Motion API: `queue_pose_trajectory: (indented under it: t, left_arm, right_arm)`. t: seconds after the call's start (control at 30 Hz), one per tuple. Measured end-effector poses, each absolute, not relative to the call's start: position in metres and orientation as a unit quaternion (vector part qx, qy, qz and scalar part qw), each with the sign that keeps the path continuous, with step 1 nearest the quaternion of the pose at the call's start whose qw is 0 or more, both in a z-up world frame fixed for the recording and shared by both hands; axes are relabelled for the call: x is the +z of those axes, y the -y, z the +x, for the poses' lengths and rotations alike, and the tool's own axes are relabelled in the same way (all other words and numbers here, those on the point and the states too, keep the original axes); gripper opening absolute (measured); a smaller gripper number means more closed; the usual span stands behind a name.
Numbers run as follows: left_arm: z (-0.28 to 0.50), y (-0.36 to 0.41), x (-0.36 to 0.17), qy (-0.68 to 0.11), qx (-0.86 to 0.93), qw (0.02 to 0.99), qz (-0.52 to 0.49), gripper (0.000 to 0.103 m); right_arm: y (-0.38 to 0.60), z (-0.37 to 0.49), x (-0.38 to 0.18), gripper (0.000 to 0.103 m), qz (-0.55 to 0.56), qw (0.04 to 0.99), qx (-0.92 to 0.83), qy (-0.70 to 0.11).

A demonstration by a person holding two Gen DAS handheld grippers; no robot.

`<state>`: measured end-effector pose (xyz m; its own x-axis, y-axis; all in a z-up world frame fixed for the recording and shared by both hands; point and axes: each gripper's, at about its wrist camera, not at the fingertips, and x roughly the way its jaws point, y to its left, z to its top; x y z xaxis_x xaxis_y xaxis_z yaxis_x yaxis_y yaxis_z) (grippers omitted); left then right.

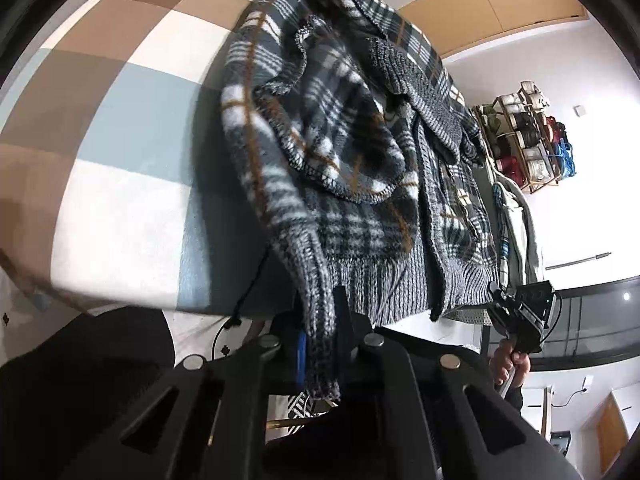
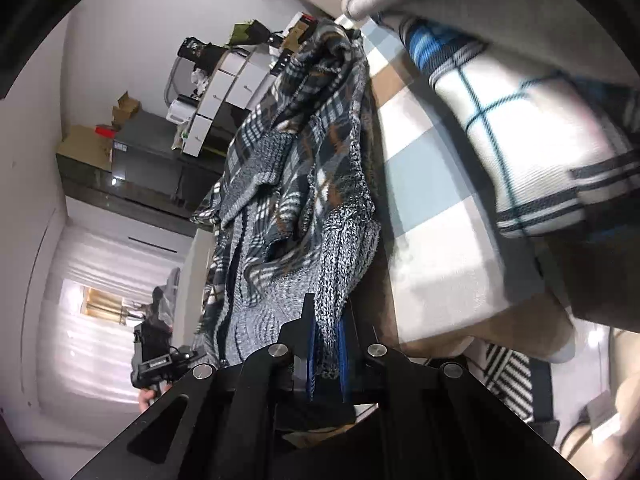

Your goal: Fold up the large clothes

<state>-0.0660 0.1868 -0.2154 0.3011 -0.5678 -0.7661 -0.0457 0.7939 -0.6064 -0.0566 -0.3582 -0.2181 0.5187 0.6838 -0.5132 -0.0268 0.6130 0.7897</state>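
Observation:
A large grey, white and brown plaid knit jacket (image 1: 340,152) with grey ribbed hem and cuffs is held up above the checked table (image 1: 132,128). My left gripper (image 1: 320,344) is shut on one corner of its ribbed hem. My right gripper (image 2: 326,340) is shut on the other ribbed corner, and it also shows far right in the left wrist view (image 1: 520,316). The jacket (image 2: 288,168) hangs stretched between them, bunched at its far end. The left gripper shows small in the right wrist view (image 2: 160,364).
A pile of other clothes, white with blue checks (image 2: 520,128), lies on the table close to my right gripper. A shelf rack of rolled items (image 1: 532,144) stands by the wall. Cabinets (image 2: 224,92) and a dark counter (image 2: 132,168) line the room.

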Motion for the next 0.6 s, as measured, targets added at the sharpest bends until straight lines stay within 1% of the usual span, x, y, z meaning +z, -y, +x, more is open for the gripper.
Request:
queue_pose_trajectory:
  t: [0.27, 0.4, 0.6]
  left_arm:
    - [-0.081, -0.196, -0.21, -0.562, -0.189, 0.756, -0.277, 0.004]
    - [-0.099, -0.198, -0.208, -0.56, -0.213, 0.747, -0.289, 0.003]
    - [-0.119, -0.201, -0.18, -0.544, -0.251, 0.744, -0.297, 0.003]
  right_arm:
    - [0.35, -0.069, -0.209, 0.008, 0.374, 0.795, 0.221, -0.423]
    - [0.347, -0.088, -0.202, 0.008, 0.377, 0.794, 0.228, -0.419]
    - [0.35, -0.12, -0.18, 0.008, 0.397, 0.788, 0.256, -0.395]
